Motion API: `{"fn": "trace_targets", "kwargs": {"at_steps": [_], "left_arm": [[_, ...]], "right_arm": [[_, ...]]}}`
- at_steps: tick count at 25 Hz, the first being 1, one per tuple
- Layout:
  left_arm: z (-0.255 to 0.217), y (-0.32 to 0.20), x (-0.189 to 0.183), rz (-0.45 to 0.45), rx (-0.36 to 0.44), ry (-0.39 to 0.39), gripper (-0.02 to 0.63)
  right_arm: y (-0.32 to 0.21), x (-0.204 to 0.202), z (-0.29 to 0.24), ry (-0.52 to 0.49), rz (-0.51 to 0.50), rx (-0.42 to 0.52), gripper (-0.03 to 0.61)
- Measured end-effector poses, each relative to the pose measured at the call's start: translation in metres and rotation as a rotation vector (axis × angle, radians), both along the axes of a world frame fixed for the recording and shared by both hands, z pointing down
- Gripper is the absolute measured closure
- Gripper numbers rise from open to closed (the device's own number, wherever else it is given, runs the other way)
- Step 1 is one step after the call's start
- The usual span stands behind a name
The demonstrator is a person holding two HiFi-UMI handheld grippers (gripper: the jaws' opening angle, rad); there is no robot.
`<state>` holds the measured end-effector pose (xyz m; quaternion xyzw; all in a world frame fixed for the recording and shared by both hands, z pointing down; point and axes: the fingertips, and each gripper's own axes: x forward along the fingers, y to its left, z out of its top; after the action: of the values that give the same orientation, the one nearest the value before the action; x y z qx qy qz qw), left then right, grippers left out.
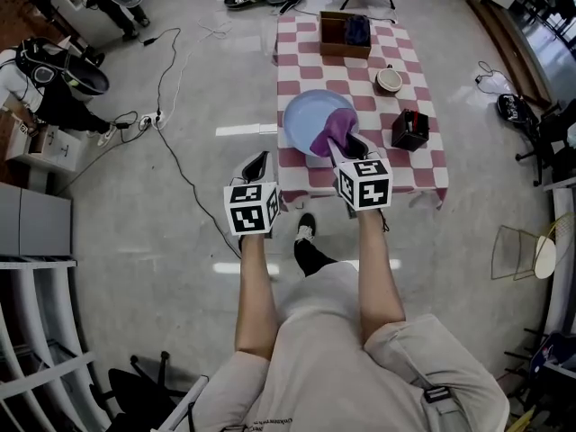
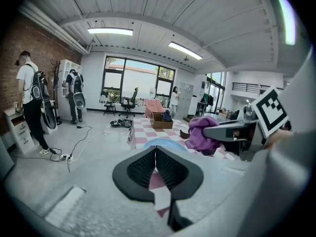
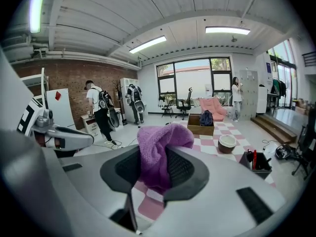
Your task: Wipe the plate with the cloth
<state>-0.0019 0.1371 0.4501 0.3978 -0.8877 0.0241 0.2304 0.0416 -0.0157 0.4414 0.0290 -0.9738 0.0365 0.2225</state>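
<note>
A light blue plate (image 1: 310, 118) lies on the pink-and-white checked table (image 1: 423, 165), near its left edge. A purple cloth (image 1: 331, 131) hangs over the plate's right side, held in my right gripper (image 1: 346, 145); in the right gripper view the cloth (image 3: 158, 154) is pinched between the jaws. My left gripper (image 1: 258, 164) hovers off the table's left front corner, jaws pressed together with nothing between them (image 2: 155, 169). In the left gripper view the plate (image 2: 160, 143) shows just beyond the jaws and the cloth (image 2: 202, 132) to the right.
On the table stand a brown box (image 1: 346, 32) at the far end, a small bowl (image 1: 389, 80) and a black holder (image 1: 410, 130) at the right. Cables (image 1: 171, 106) run across the floor at left. People stand at the far left (image 1: 54, 79).
</note>
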Motion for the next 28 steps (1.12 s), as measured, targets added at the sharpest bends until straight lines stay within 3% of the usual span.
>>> {"fn": "trace_targets", "kwargs": {"at_steps": [8, 16, 21, 28], "left_arm": [[-0.004, -0.032, -0.077, 0.006, -0.003, 0.004, 0.603], [-0.002, -0.059, -0.14, 0.027, -0.092, -0.051, 0.603], [0.003, -0.07, -0.159, 0.045, -0.093, -0.045, 0.603], [0.036, -0.098, -0.163, 0.098, -0.065, 0.059, 0.603]], "right_arm": [[-0.028, -0.076, 0.003, 0.007, -0.014, -0.022, 0.448], [-0.078, -0.134, 0.012, 0.01, 0.022, -0.067, 0.448], [-0.098, -0.145, 0.021, 0.017, 0.055, -0.097, 0.448], [-0.116, -0.132, 0.044, 0.072, 0.08, -0.092, 0.448]]}}
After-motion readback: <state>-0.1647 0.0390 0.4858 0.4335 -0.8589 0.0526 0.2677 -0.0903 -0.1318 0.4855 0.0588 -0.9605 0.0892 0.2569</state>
